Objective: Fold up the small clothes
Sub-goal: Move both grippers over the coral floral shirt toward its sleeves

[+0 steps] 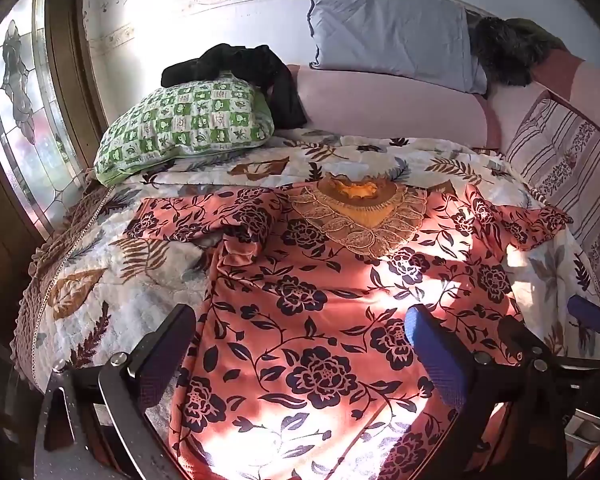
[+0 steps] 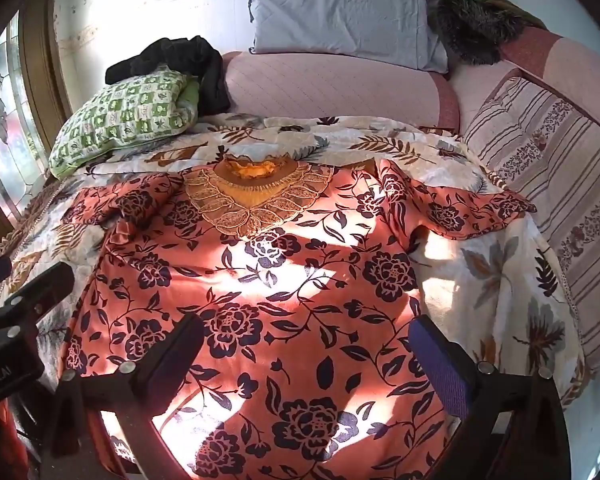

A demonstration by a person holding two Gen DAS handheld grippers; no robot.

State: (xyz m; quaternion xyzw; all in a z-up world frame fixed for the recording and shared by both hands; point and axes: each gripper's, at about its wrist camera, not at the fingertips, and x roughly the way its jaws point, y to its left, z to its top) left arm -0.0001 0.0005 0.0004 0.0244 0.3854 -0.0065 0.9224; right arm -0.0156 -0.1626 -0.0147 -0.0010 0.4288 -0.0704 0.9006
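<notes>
Floral top (image 1: 320, 300) flat on bedspread (image 1: 112, 280) (sunlit), 2 tools spread wide

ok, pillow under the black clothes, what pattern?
Green-and-white checks with small leaf motifs on the pillow; clearest in the left wrist view.

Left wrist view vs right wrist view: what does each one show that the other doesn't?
Only the left wrist view: much more of the stained-glass window, and the tip of the right gripper at its right edge.

Only the right wrist view: the body of the left gripper at its left edge, and more of the striped cushion.

Both: the orange floral garment spread flat on the leaf-print quilt, embroidered neckline at the far end, green checked pillow with a black garment on it, grey pillow. Both grippers' jaws stand open, holding nothing.
</notes>
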